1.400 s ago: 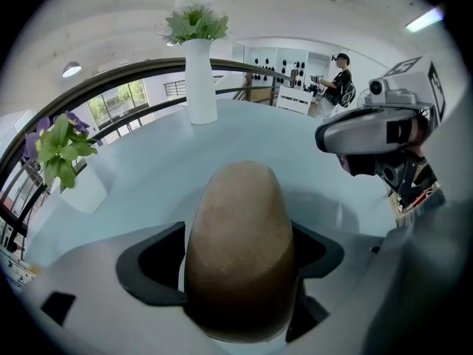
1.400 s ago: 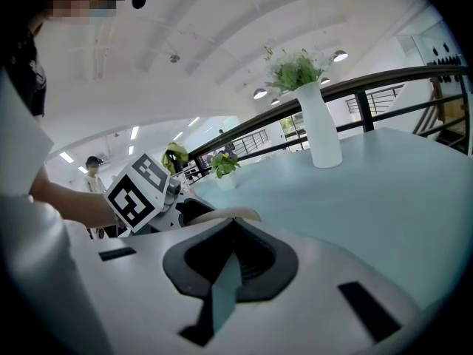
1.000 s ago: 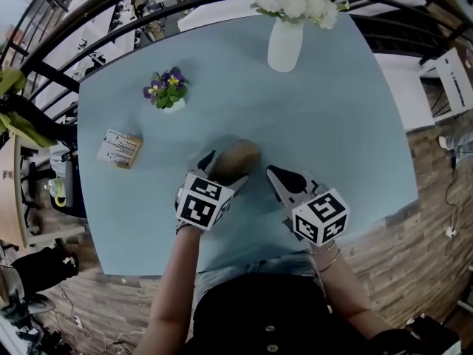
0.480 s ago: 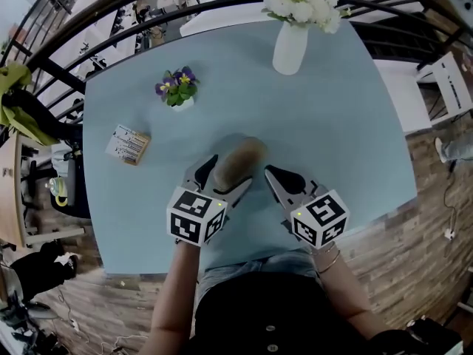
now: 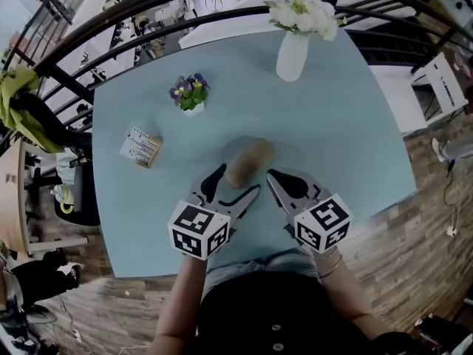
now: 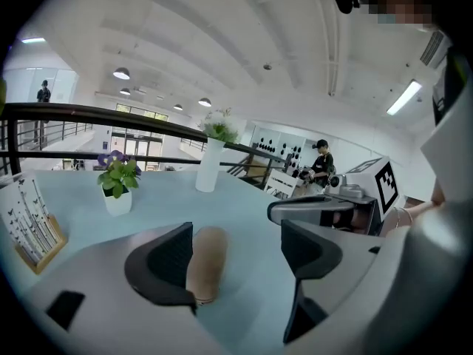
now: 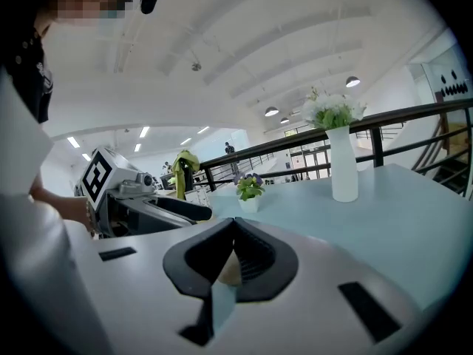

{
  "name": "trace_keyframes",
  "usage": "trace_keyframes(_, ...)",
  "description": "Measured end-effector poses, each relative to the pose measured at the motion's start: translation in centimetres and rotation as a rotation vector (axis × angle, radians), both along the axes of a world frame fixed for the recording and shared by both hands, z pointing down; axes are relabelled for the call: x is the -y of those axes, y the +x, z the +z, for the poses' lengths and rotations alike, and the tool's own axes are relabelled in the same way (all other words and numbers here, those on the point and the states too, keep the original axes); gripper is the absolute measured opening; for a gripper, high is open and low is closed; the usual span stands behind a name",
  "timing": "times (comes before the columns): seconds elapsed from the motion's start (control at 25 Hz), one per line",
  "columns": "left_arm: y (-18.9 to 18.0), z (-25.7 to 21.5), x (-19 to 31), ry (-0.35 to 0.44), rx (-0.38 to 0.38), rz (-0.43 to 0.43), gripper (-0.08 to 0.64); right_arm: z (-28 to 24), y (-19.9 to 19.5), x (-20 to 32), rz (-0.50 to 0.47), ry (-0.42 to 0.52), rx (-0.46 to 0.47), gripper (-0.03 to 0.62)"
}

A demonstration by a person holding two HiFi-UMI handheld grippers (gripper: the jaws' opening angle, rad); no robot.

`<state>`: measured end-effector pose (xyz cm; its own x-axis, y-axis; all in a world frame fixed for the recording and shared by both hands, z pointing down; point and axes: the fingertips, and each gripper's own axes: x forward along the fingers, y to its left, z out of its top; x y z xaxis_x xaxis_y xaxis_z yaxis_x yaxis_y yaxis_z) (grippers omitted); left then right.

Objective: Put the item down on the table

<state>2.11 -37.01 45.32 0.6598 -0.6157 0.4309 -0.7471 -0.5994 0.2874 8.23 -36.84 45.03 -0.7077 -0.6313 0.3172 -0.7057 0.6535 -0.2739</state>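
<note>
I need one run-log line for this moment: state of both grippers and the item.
left gripper: open, brown item between jaws | right gripper: shut | brown item: lying on table

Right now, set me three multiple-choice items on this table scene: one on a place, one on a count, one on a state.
1. Where does the brown oblong item lie?
A. On the table, between the jaws of the left gripper
B. Inside a drawer
C. On the floor

2. How many containers of flowers stand on the table?
A. One
B. Two
C. Four

3. How do the jaws of the right gripper stand?
A. Closed together, holding nothing
B. Wide apart
C. Clamped on a cup

Answers:
1 A: the left gripper view shows the item resting on the tabletop beside one of the parted jaws.
2 B: the head view shows only the white vase and the small pot.
3 A: the right gripper view shows its pads meeting with nothing between them.
</note>
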Motion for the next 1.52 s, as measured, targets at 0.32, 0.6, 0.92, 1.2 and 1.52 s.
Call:
trace_keyframes(0.32,-1.3,-1.2,-2.1,0.029,-0.036,-0.056,0.104,-1.4,-1.9,-2.1,0.008,0.038,-0.035,0.006)
trace_keyframes(0.6,-1.1,-2.8,-3.6,0.071,-0.098,-0.045,0.029,-3.3,-2.4,-3.6,-0.005,0.075,-0.041,0.006)
trace_keyframes(0.92,-1.1,-1.6,-4.1,0.059,-0.016,-0.021,0.017,-2.3,-2.2,-4.7,0.030,0.054,-0.062,0.006)
trace_keyframes(1.2,-0.7,-0.9,-4.9,0.022,0.004,-0.010,0.015,-1.6,-2.5,-5.4,0.006,0.041,-0.095,0.005)
trace_keyframes(1.52,-0.8,-0.2,-5.5,0.002,0.015,-0.001,0.015,-1.2,-2.7,-5.8,-0.004,0.031,-0.098,0.005)
